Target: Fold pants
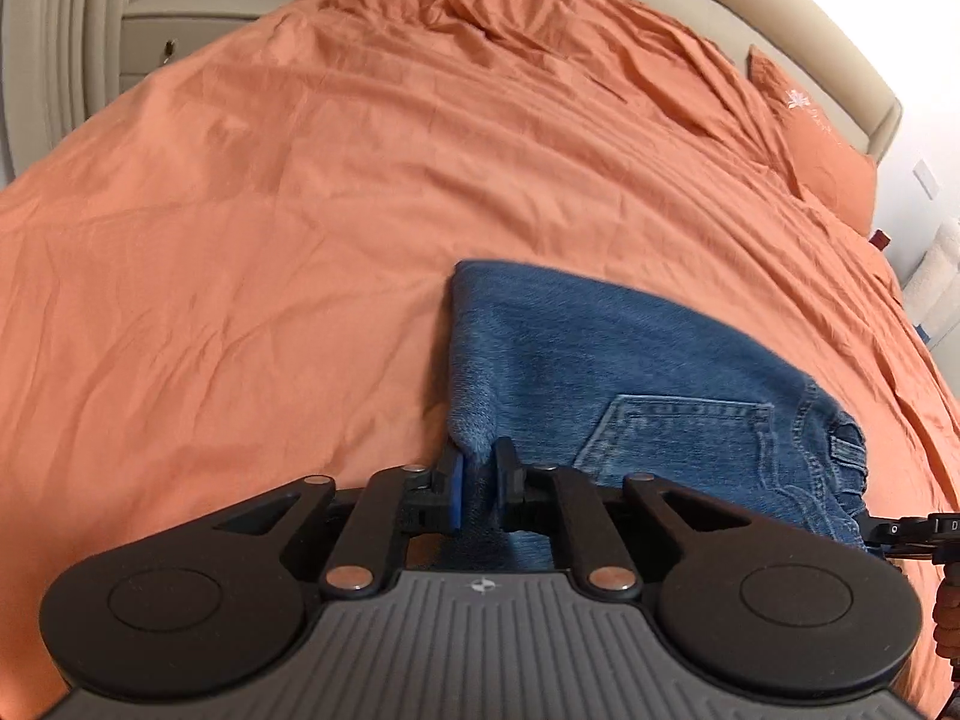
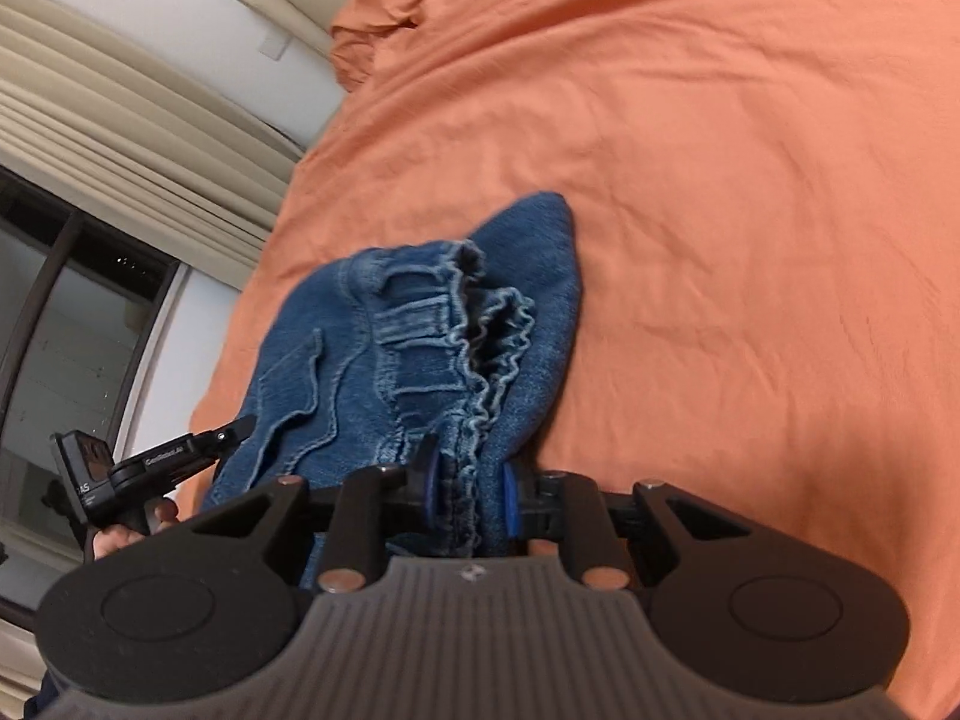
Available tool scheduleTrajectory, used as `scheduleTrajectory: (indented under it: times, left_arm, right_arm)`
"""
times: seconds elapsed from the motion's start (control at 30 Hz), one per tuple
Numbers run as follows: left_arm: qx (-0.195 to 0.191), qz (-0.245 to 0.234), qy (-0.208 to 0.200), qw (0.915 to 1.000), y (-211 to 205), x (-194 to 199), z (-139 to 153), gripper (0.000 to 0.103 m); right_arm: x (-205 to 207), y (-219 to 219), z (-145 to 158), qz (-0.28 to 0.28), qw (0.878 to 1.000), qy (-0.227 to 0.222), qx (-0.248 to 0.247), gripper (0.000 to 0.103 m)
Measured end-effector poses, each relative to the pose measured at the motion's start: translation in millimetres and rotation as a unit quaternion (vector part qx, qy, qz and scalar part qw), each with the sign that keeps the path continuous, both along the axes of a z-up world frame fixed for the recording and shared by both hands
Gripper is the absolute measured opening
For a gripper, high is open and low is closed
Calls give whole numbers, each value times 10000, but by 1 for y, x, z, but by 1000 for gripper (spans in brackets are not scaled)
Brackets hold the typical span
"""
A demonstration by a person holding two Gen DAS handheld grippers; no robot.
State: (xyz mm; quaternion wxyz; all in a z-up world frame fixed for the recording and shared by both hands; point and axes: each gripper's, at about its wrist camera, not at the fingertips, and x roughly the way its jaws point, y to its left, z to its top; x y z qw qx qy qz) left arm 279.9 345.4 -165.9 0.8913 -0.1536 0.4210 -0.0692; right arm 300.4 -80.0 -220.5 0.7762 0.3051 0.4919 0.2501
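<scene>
Both grippers, L & R, clamped on folded jeans over orange bedspread; back pocket up.

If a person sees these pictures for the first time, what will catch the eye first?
The blue jeans, lying in the near middle of the wide orange bed cover. Next, the two black tongs: the left tongs pinch a folded denim edge, the right tongs clamp the gathered waistband.

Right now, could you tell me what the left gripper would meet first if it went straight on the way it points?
The left gripper is already shut on the jeans; straight ahead it would probably press them down onto the orange bedspread.
</scene>
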Motion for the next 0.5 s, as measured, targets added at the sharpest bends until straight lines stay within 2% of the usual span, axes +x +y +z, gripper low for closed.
scheduleTrajectory:
  times: [0.17, 0.27, 0.4, 0.5]
  left_arm:
    - [515, 221, 72, 9984, 5, -15, 24, 13]
    - [750, 177, -138, 9969, 2, -40, 46, 13]
    - [935, -66, -477, 9945, -21, -75, 69, 13]
    - [1043, -161, -566, 9928, -47, -91, 69, 13]
  right_arm:
    - [-4, 10, 18, 164, 9985, -198, -485, 22]
    - [-11, 18, 40, 365, 9921, -586, -1051, 30]
    - [-44, 29, 80, 503, 9652, -1578, -2022, 31]
    - [-66, 46, 99, 760, 9522, -2123, -2062, 30]
